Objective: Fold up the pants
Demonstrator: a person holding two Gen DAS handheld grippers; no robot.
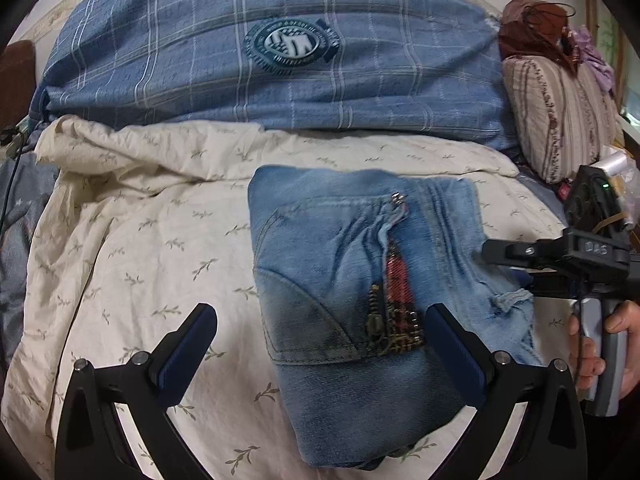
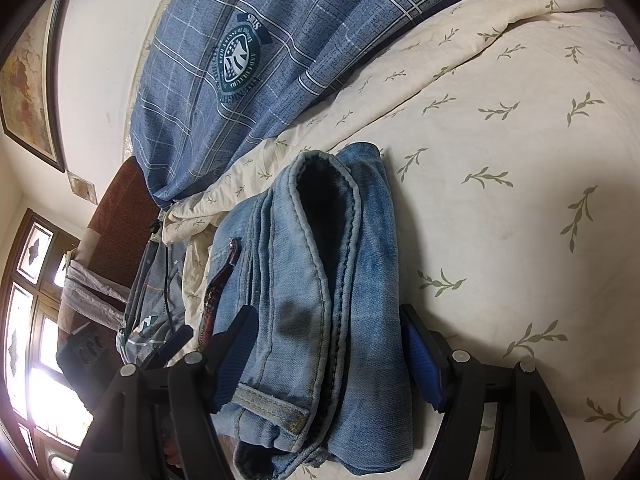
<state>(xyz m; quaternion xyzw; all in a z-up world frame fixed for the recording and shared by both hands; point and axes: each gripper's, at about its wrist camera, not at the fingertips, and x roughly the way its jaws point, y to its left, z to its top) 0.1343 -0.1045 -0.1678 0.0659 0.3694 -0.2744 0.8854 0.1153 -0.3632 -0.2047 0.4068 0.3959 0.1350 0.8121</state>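
Already folded, the jeans [image 1: 360,280] (zipper showing) lie on the cream leaf-print sheet [image 1: 140,240]. Both the left gripper [image 1: 320,332] and right gripper [image 2: 326,344] are spread wide, the right straddling the bundle's edge. Behind, a blue plaid quilt [image 1: 240,60] bears a round badge [image 2: 238,62], lettering unreadable.

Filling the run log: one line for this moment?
jeans: folded on cream quilt | left gripper: open, empty | right gripper: open, straddling stack edge

The folded jeans [image 1: 348,280] are showing faded light-blue denim — a red plaid lining [image 1: 398,276] peeking at the zipper; the sheet [image 1: 140,240] is wearing cream with olive sprigs, the duvet [image 1: 280,60] blue plaid.
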